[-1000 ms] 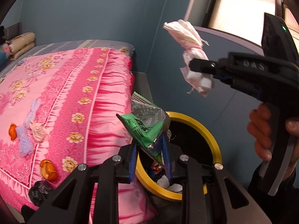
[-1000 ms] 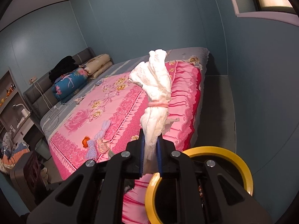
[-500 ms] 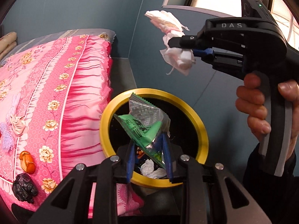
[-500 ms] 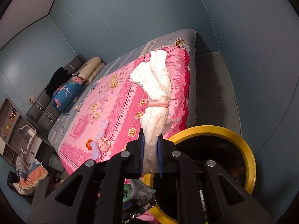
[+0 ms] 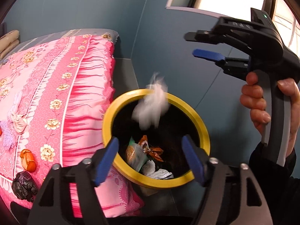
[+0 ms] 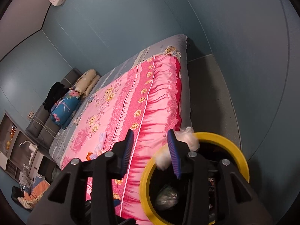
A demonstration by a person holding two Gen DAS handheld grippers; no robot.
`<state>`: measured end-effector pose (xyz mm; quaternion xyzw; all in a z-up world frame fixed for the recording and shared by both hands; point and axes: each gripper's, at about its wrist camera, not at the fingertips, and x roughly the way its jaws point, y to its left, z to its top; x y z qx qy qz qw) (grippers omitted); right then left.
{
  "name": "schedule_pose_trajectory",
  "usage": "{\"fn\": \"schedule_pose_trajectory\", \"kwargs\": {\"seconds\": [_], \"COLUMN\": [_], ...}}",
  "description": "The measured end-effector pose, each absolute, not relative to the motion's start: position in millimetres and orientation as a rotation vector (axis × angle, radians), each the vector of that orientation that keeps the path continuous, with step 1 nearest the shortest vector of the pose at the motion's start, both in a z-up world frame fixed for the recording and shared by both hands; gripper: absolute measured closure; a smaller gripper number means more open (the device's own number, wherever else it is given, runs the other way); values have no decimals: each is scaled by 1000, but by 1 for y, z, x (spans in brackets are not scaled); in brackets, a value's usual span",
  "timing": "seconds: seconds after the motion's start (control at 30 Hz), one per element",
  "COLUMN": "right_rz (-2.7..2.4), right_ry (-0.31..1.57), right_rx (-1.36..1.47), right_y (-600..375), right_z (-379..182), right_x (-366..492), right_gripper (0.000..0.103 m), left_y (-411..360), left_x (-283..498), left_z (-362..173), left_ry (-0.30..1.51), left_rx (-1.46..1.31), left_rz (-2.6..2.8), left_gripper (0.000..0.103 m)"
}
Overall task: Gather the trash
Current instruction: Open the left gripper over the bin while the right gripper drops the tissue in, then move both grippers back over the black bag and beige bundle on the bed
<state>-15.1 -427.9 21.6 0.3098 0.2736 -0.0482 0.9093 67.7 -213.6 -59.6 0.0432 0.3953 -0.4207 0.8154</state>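
A black bin with a yellow rim [image 5: 203, 129] stands on the floor beside the bed; it also shows in the right wrist view [image 6: 241, 155]. My left gripper [image 5: 150, 157] is open and empty just above the rim. My right gripper [image 6: 151, 152] is open and empty above the bin, and it shows from the side in the left wrist view [image 5: 191, 45]. A white tissue wad [image 5: 151, 106] is blurred in mid-air over the bin mouth, also in the right wrist view [image 6: 188, 139]. A wrapper [image 5: 135, 155] and other trash lie inside the bin.
The bed with a pink flowered quilt [image 5: 56, 93] lies left of the bin. On the quilt are an orange peel [image 5: 28, 159], a black crumpled bag [image 5: 23, 186] and a lilac and cream scrap [image 5: 16, 118]. Blue walls stand behind and right.
Both grippers have opened. The green wrapper has dropped from the left gripper into the bin. The white tissue wad has left the right gripper and is falling toward the bin.
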Motion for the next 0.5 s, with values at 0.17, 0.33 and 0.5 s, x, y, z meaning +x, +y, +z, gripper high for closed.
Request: {"fn": "schedule_pose_trajectory", "kwargs": {"seconds": [0.17,0.33,0.5], "right_rz": [-86,-39,34], "right_ry": [510,498,521], "right_rx": [603,578,543], "right_y": [-427,-423,-402], "right_z": [28,33,40], "right_x": [-19,-15,4], "right_gripper": [55,49,45], "left_y": [-191,-160,-118], "left_x": [79,89,98], "left_z": [-51,-44,-36], "left_ry": [821,791,761], "left_rx": [44,21,8], "left_rz": [-854,-782,-687], "left_gripper": [23,20,18]}}
